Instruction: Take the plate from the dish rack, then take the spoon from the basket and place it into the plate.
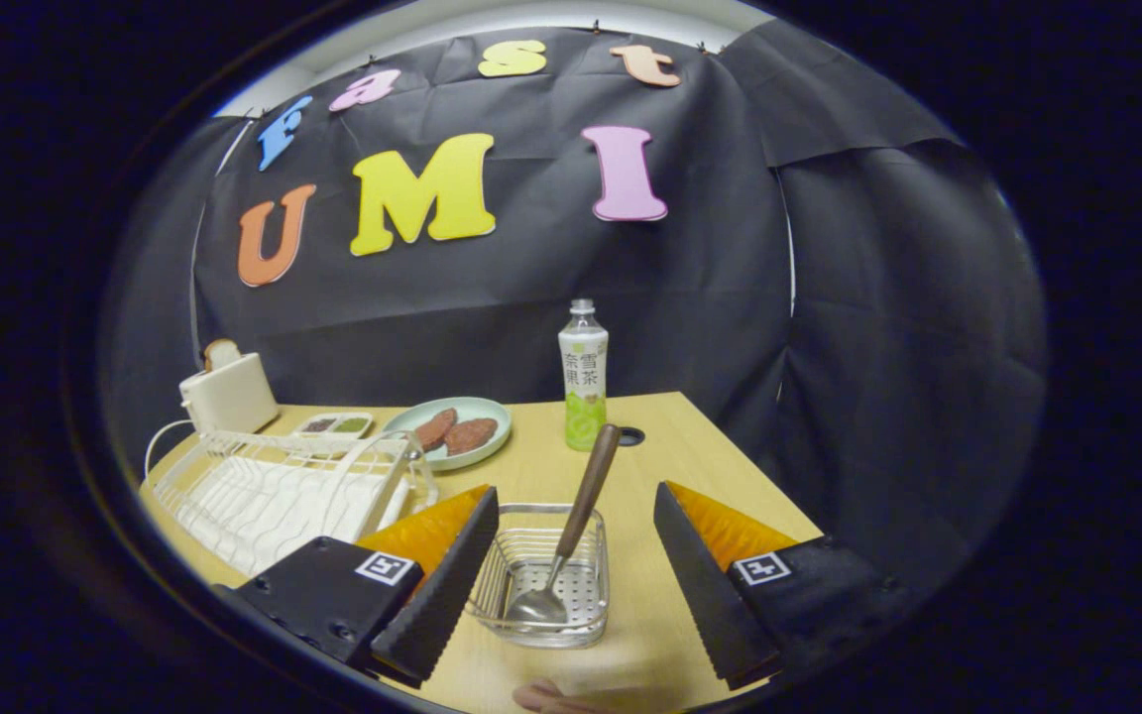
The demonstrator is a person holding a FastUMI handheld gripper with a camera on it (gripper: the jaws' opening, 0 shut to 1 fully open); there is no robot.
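A small clear basket (495, 585) with a perforated floor sits on the wooden table (700, 466), between my fingers. In it stands a spoon (579, 511), metal bowl down, its brown handle leaning up and away past the fingertips. My gripper (576, 493) is open and wide, one finger on each side of the basket and neither touching it. A white wire dish rack (274, 486) stands just left of the left finger; I see no plate in it. A pale green plate (492, 416) holding two brown food pieces lies beyond the rack.
A cream toaster (229, 395) with a bread slice stands behind the rack, and a small two-part sauce dish (333, 424) lies beside it. A green-labelled drink bottle (583, 377) stands beyond the basket, near a cable hole (631, 436). A pinkish shape (546, 698), perhaps a fingertip, peeks in below the basket.
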